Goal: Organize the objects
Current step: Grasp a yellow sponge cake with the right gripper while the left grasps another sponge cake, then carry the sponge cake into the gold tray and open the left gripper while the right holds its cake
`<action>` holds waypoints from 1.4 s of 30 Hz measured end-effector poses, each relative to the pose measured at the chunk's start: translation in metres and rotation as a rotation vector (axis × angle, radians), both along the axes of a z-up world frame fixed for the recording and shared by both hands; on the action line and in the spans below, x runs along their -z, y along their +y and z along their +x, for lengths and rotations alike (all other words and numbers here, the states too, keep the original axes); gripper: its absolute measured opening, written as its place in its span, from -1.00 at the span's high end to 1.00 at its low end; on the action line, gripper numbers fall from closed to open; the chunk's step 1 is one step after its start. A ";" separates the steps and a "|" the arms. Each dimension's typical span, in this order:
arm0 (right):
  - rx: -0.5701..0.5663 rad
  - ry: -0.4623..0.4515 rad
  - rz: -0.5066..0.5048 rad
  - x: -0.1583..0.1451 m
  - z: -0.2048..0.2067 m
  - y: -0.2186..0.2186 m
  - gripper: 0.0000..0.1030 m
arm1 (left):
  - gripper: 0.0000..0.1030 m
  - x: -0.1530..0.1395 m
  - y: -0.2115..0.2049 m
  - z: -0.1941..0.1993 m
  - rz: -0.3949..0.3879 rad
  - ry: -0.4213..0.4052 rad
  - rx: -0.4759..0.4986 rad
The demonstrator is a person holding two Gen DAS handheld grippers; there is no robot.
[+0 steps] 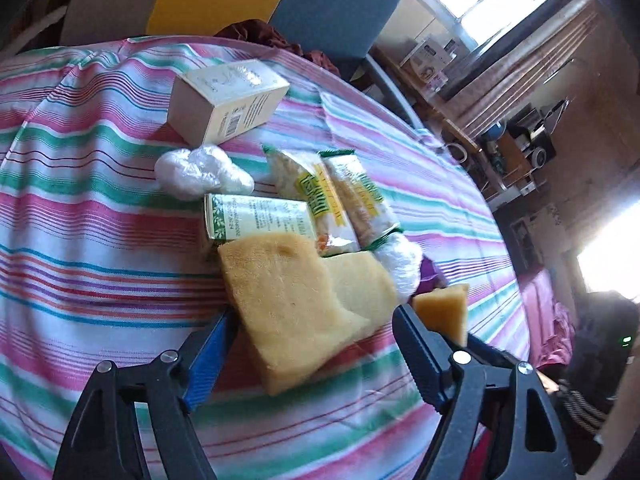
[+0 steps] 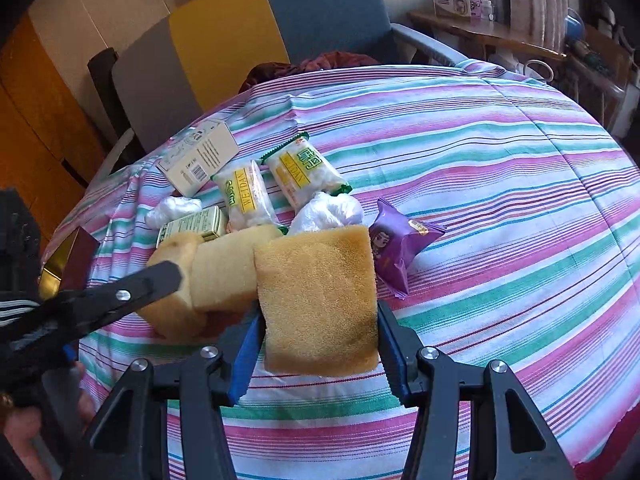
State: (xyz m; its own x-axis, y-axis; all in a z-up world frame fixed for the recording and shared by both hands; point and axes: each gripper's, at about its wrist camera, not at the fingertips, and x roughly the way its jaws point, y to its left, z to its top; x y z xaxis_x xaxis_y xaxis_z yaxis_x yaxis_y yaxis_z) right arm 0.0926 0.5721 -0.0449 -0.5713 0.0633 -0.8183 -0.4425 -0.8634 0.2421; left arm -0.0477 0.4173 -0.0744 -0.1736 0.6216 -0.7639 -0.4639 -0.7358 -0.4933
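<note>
Right gripper [image 2: 320, 340]: jaws clamped on a porous yellow sponge [image 2: 318, 300], held just above the striped counter [image 2: 500, 160]; left gripper [image 1: 312, 344]: jaws wide, straddling a second sponge slab [image 1: 280, 304] unpressed. Already clustered: crinkly snack packets [image 2: 272, 180], cream carton [image 1: 224, 100], wrapped white bundles [image 1: 200, 172]; foil purple pouch [image 2: 396, 248] lies apart; sorting seems partway done.

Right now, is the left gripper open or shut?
Open: the left gripper has wide jaws either side of the sponge, pads clear of it.
</note>
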 end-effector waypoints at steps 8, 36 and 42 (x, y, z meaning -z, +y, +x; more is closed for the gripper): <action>-0.002 0.004 0.011 -0.001 -0.001 0.000 -0.05 | -0.15 0.017 -0.017 0.005 0.027 0.019 0.018; -0.020 0.026 0.055 -0.006 -0.001 -0.005 -0.05 | -0.05 -0.020 -0.085 0.042 0.068 0.145 0.062; -0.033 0.023 0.078 -0.007 -0.002 -0.009 -0.05 | -0.05 -0.037 -0.104 0.049 0.086 0.188 0.053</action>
State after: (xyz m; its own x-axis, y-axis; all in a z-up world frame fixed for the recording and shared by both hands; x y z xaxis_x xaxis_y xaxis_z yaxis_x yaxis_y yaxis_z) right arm 0.0910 0.5633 -0.0381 -0.5923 0.1068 -0.7986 -0.4087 -0.8940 0.1836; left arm 0.0008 0.3136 -0.0374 -0.2731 0.6955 -0.6646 -0.5907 -0.6665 -0.4548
